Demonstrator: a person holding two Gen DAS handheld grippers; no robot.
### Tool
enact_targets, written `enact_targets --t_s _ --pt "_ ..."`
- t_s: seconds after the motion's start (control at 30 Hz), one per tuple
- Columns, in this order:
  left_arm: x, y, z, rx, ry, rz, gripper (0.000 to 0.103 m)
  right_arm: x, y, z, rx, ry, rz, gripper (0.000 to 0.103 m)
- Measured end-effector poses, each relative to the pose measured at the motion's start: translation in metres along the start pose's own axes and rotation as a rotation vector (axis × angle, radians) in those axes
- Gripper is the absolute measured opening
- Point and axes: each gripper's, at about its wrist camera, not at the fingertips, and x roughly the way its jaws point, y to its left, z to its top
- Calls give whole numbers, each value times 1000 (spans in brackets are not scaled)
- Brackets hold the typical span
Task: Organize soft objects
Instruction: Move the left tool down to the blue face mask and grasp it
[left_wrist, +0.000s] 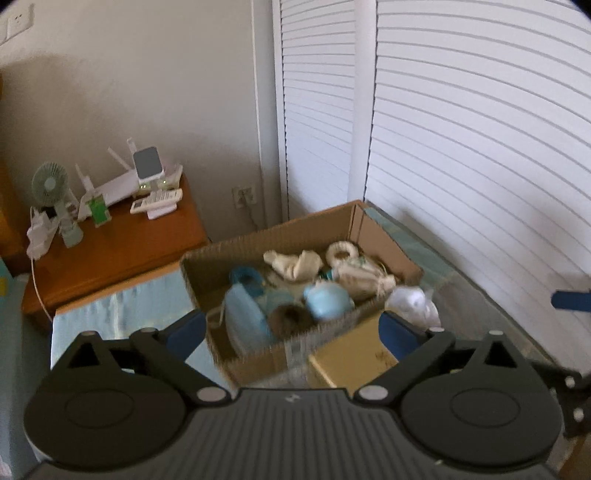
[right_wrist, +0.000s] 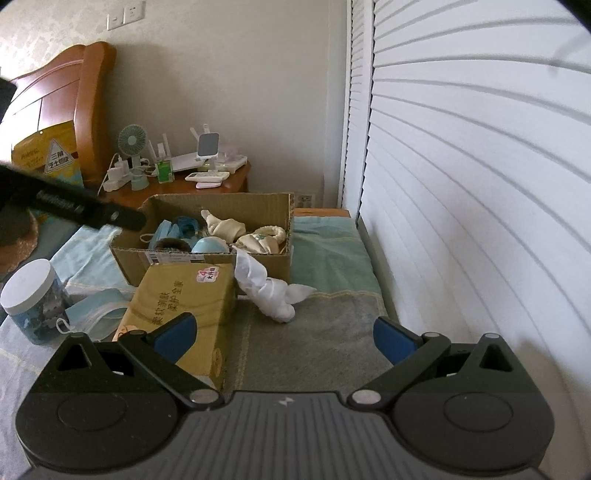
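I judge it mostly done: the cardboard box (right_wrist: 207, 254) near the bed's far edge holds many soft things. My left gripper (left_wrist: 291, 328) and right gripper (right_wrist: 282, 338) gape empty; the white cloth (right_wrist: 269, 286) and face masks (right_wrist: 98, 314) remain outside

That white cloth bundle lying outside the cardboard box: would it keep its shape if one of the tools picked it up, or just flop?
The white cloth bundle would probably flop: it lies twisted and crumpled, with loose ends trailing. It looks light for its size, being only thin fabric. It is unlikely to roll or break, but a loose end might snag on the cardboard box it leans against.
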Motion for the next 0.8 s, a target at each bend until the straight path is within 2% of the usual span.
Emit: enact_targets --t_s 0.33,0.47,0.8 --pt "-13 9 -32 -14 39 -22 100 -13 15 1 -32 -19 10 103" --pt "-13 11 -38 -10 70 -53 100 -17 18 2 -43 -25 9 103" --pt "-3 17 -45 -11 124 -48 100 -19 20 2 -47 -24 2 103"
